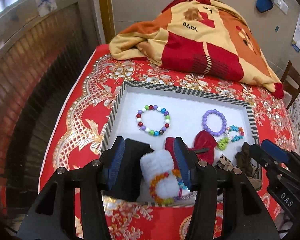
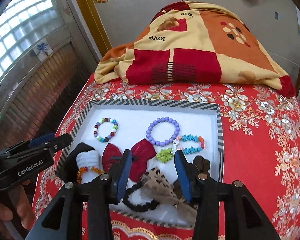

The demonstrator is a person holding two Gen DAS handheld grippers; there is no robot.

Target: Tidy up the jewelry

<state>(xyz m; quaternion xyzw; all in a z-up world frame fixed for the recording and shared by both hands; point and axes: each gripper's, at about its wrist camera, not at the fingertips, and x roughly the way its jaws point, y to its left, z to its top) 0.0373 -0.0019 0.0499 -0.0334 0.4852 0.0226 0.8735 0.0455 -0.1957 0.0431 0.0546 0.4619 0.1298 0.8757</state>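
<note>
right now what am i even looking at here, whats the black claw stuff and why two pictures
Each black claw is a hand-held two-finger gripper; a person holds one per hand, each carrying a camera looking along its fingers. One picture comes from the left gripper, one from the right gripper. On the red tablecloth sits a striped tray holding a purple bracelet, a multicolour bracelet, a red bow and a white roll wearing a bracelet. Both grippers are open, holding nothing; the left one straddles the roll.

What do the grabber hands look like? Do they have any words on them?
The left gripper and right gripper are both black plastic with flat dark-blue ribbed pads on their fingers and round silver bolts. The left one's side reads "GenRobot.AI". The right one's side shows "DAS".
</note>
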